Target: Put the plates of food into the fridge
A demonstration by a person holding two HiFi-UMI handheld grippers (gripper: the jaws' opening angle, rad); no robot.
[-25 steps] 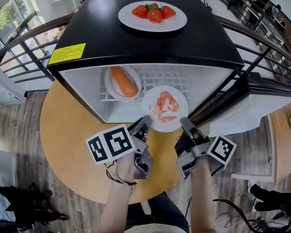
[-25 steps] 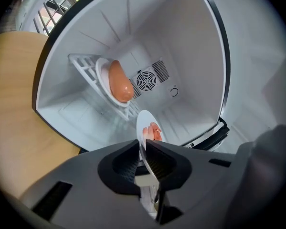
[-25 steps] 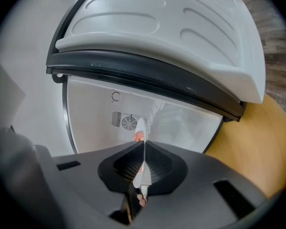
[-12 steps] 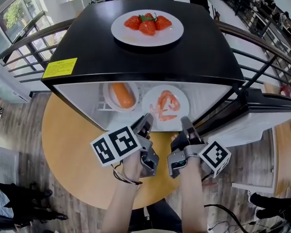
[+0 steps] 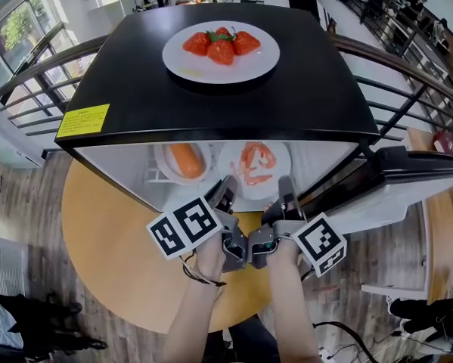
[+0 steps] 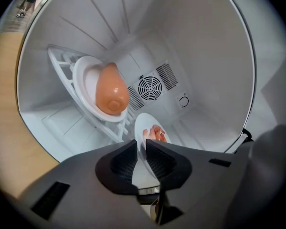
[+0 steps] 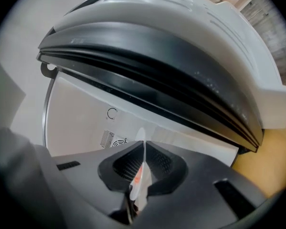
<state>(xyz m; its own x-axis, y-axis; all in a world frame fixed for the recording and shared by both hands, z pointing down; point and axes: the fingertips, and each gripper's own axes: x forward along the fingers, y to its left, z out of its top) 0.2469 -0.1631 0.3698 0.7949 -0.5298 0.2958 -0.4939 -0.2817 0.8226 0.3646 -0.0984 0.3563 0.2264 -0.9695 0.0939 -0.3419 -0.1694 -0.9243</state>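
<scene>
Both grippers sit closer together than a second ago, the left gripper [image 5: 228, 186] and right gripper [image 5: 285, 186] each clamped on the near rim of the plate of pink food [image 5: 254, 165], now deeper inside the fridge [image 5: 317, 74]; release seems near. Being round, it has no long axis and lies food-side up. Beyond, the strawberry plate [image 5: 188, 65] waits on top.

— Is there any writing to read here?
— Only a yellow label [image 5: 82, 120] on the black top of the fridge [image 5: 302, 89], near its front left corner. Its dark print is too small to make out.
— And the cube [image 5: 184, 227] on the left hand-held gripper [image 5: 228, 191], or the one [image 5: 319, 243] on the right hand-held gripper [image 5: 285, 191]?
— Black-and-white square markers, with no letters or numbers.
</scene>
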